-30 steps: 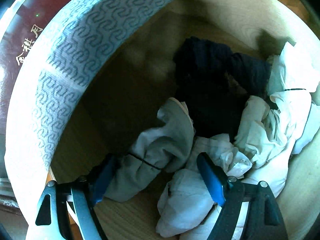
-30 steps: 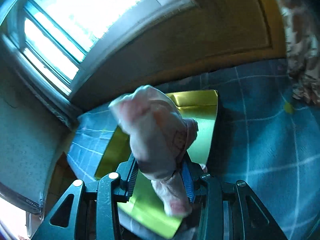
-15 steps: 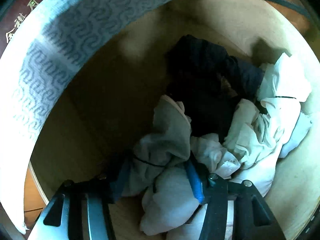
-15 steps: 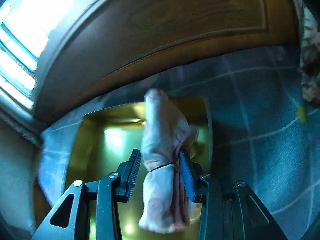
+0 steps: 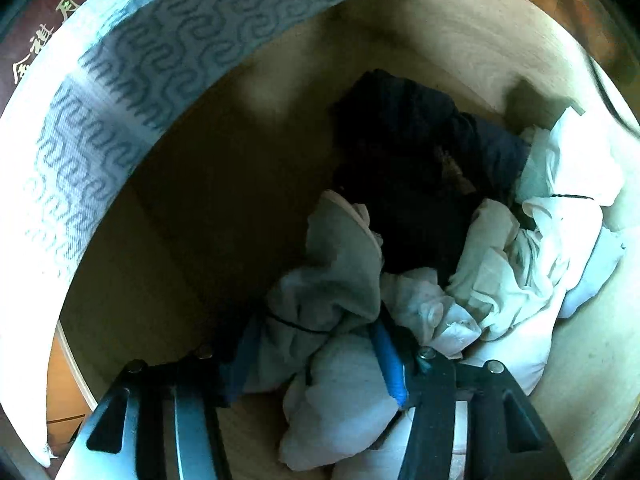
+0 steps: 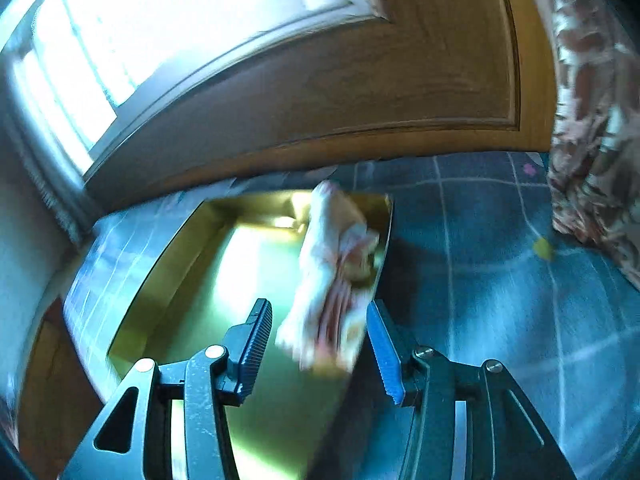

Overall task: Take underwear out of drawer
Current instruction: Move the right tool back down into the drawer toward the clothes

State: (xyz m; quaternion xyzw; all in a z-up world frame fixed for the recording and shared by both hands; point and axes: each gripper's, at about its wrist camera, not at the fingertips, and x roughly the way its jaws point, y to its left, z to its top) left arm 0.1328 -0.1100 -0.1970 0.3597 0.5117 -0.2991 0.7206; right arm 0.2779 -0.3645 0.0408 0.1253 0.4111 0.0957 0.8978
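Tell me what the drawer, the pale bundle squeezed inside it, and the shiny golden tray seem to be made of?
Drawer: looks like light, unpainted wood or plywood; faint grain, matte.
Pale bundle: soft cloth, probably cotton knit; it creases and bunches between the left hand-held gripper pads.
Golden tray: glossy, mirror-like glare; metal or foil-faced card, I can't tell which.

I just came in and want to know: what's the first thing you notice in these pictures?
The shiny gold tray on the blue checked cloth, with a pale pink bundle lying in it just ahead of the opening right gripper. In the wooden drawer, the left gripper squeezes a grey rolled garment beside the white heap.
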